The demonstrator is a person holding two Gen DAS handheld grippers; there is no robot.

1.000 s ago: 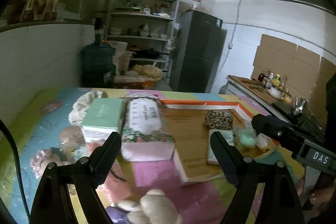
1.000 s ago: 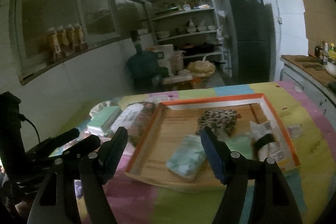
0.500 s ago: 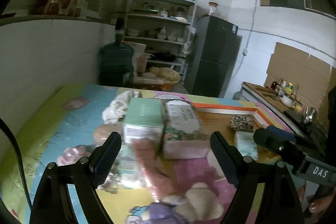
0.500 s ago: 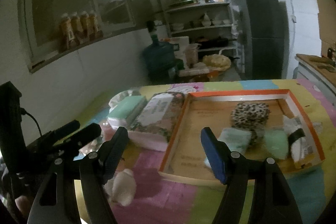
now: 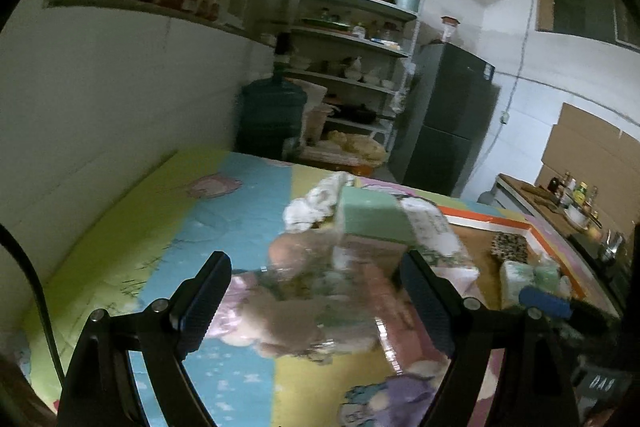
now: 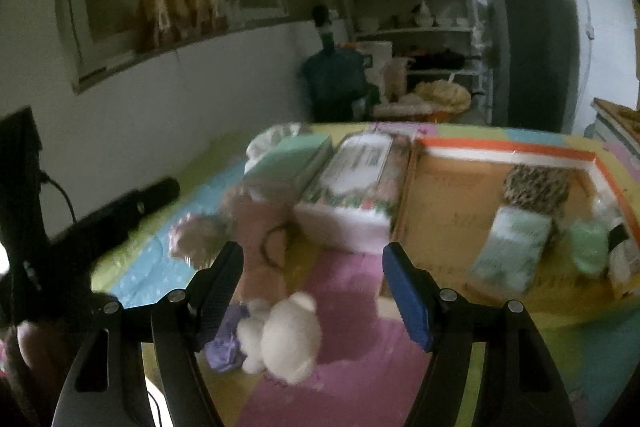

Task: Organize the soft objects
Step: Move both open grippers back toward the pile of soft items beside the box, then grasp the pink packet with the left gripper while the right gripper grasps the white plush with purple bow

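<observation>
Lying blurred, white plush toy [image 6: 286,339], fluffy, rounded

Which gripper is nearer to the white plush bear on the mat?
Right. The white plush bear lies between the right gripper fingers; the left gripper hovers beyond, over the pink bag.

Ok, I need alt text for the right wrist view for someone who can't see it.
The open right hand-held gripper hangs over a white plush toy with a purple piece on a pastel patchwork mat. Behind it sit a pink plush, a mint green box and a floral tissue pack. Right, an orange-rimmed cardboard tray holds small soft items.
</observation>
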